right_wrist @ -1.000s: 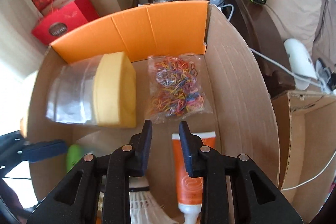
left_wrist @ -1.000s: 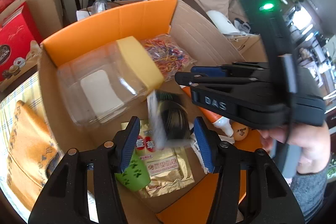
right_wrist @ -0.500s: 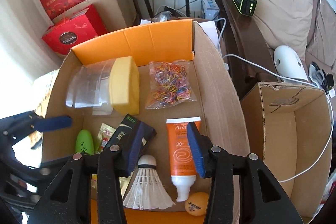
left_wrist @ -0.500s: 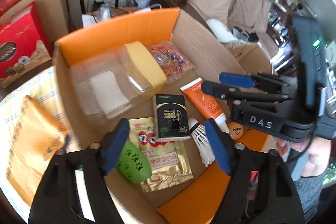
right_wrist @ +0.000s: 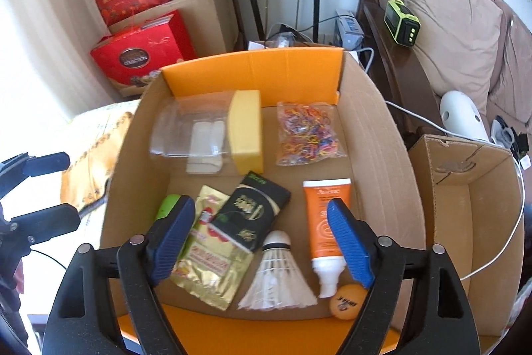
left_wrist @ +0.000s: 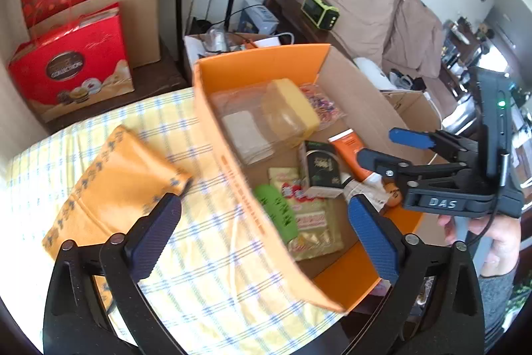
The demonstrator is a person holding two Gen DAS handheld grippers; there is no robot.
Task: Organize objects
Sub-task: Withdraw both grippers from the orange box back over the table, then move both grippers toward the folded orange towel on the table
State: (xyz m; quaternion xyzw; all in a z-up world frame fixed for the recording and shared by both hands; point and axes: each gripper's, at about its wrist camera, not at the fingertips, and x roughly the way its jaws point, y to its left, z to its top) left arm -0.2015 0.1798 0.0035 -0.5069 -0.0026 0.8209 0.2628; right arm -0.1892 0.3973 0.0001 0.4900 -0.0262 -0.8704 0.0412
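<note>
Green case (right_wrist: pixel 168 205) half hidden behind blue pad; ping-pong ball (right_wrist: pixel 345 301) partly covered.

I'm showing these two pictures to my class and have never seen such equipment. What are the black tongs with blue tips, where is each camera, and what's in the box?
They are hand-held grippers, one per hand, each carrying a camera that looks along its fingers. The left gripper and right gripper are both open and hold nothing. The cardboard box holds a clear jar, a bag of rubber bands, an orange tube, a shuttlecock, a black packet and a small orange ball.
</note>
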